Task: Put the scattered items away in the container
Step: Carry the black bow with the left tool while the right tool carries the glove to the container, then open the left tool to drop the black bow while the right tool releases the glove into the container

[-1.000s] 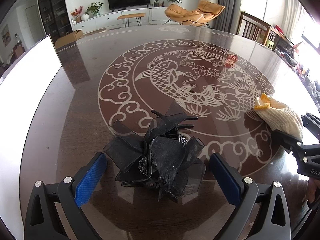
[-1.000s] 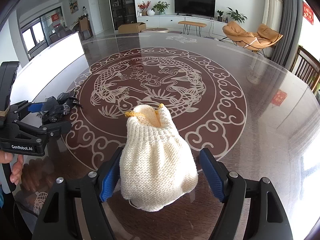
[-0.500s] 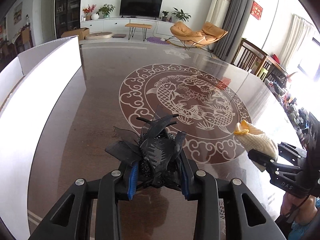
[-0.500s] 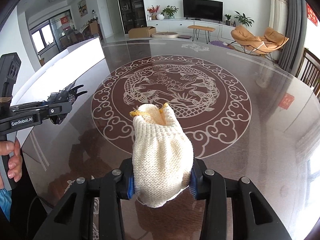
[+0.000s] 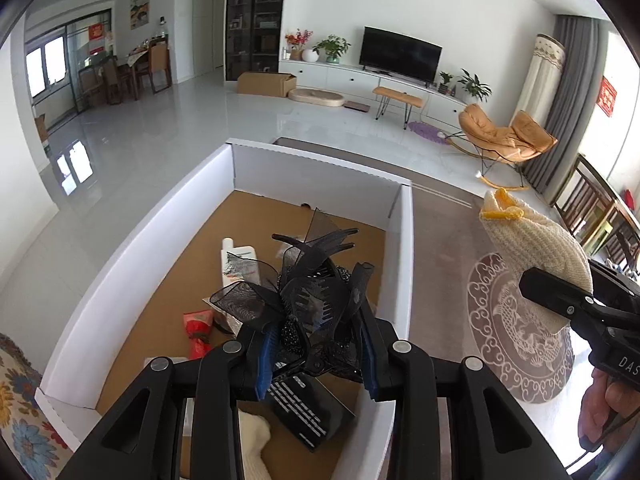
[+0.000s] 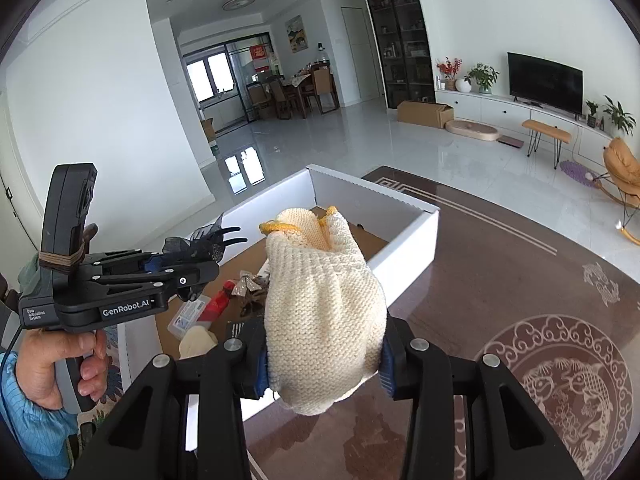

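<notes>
Left gripper (image 5: 316, 354) clamped narrow on the black hair clip (image 5: 310, 304), its mesh bow and claw teeth sticking up past the blue pads. Clip held in the air above the near end of the white box (image 5: 402, 264), inside its right wall. A hand (image 6: 60, 360) grips the left gripper's handle at the left edge of the right wrist view.

Right gripper (image 6: 324, 364) squeezed onto the cream knit glove (image 6: 324, 308), yellow-trimmed cuff pointing up and away. In the right wrist view the glove sits over the box's right wall near the near corner; whether it is past the wall I cannot tell. In the left wrist view the same glove (image 5: 536, 240) hangs off to the right, over the table (image 5: 440, 248).

Box contents, on the brown cardboard floor:
- white tube (image 5: 240, 258) toward the middle, partly hidden by the clip
- red packet (image 5: 198, 326) by the left wall
- black printed carton (image 5: 308, 408) at the near end, directly under the clip
- cream fabric piece (image 5: 254, 436) in the near corner, cut off by the left gripper's frame
- small clear case (image 6: 188, 314) and a glittery bow (image 6: 246, 285), half screened by the glove

Table is dark glossy wood with a pale fish medallion (image 6: 560, 388), on its right part, well clear of the box.
</notes>
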Available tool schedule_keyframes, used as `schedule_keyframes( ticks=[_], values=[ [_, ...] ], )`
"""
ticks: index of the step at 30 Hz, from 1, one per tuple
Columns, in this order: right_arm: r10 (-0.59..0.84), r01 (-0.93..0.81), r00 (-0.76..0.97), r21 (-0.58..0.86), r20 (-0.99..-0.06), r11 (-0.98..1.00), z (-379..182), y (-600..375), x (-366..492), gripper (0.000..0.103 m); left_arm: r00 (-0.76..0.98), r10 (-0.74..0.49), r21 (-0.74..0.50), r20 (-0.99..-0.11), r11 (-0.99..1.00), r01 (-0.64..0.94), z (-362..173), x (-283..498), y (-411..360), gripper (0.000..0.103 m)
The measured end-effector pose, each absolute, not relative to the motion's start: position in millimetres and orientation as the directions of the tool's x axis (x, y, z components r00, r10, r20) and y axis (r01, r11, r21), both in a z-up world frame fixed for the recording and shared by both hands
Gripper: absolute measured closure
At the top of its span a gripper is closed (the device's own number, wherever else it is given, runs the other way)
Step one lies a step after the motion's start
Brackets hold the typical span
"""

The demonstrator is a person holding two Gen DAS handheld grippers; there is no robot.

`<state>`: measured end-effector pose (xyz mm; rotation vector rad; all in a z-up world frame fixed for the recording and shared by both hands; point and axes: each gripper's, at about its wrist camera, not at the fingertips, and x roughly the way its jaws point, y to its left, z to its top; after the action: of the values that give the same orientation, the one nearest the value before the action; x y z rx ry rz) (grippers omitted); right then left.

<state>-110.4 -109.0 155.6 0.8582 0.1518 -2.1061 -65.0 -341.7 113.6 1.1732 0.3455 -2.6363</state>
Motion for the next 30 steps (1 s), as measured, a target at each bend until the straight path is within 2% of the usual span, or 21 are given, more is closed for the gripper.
schedule_keyframes(
  ticks=[7,10,12,13,14,15,19,21,22,30],
  values=[
    [-0.586,0.743,-0.344,0.169,-0.733,-0.647,110,-233,-189,0.061,-0.532,-0.111,-0.156,-0.839,-0.889,0.431,48,-125,-406,0.068],
    [-0.540,0.730,-0.300,0.175,-0.787,-0.661,79,-256,-212,0.053,-0.490,-0.091,-0.164,-0.867,-0.877,0.452,23,-141,-414,0.066],
    [-0.499,0.712,-0.227,0.207,-0.836,-0.671,55,-264,-228,0.042,-0.474,-0.077,-0.169,-0.877,-0.874,0.455,15,-145,-414,0.053],
    [-0.493,0.706,-0.200,0.225,-0.847,-0.672,49,-263,-234,0.034,-0.473,-0.090,-0.159,-0.876,-0.874,0.459,14,-144,-412,0.033],
    [-0.495,0.703,-0.206,0.224,-0.845,-0.675,47,-261,-237,0.033,-0.478,-0.121,-0.137,-0.870,-0.872,0.470,17,-141,-410,0.016],
    [-0.500,0.705,-0.227,0.213,-0.836,-0.677,50,-258,-238,0.033,-0.485,-0.165,-0.110,-0.859,-0.865,0.490,20,-137,-407,0.013],
    [-0.524,0.715,-0.283,0.188,-0.803,-0.673,74,-244,-235,0.033,-0.515,-0.237,-0.094,-0.824,-0.839,0.536,36,-116,-402,0.011],
    [-0.526,0.732,-0.291,0.168,-0.799,-0.660,84,-235,-227,0.033,-0.537,-0.256,-0.100,-0.803,-0.831,0.547,45,-105,-397,0.007],
    [-0.522,0.742,-0.297,0.152,-0.799,-0.653,88,-231,-219,0.033,-0.537,-0.281,-0.085,-0.795,-0.826,0.558,49,-101,-394,0.000],
    [-0.489,0.789,-0.318,0.060,-0.812,-0.611,107,-225,-182,0.033,-0.533,-0.414,-0.025,-0.738,-0.773,0.634,76,-71,-363,0.000]
  ],
)
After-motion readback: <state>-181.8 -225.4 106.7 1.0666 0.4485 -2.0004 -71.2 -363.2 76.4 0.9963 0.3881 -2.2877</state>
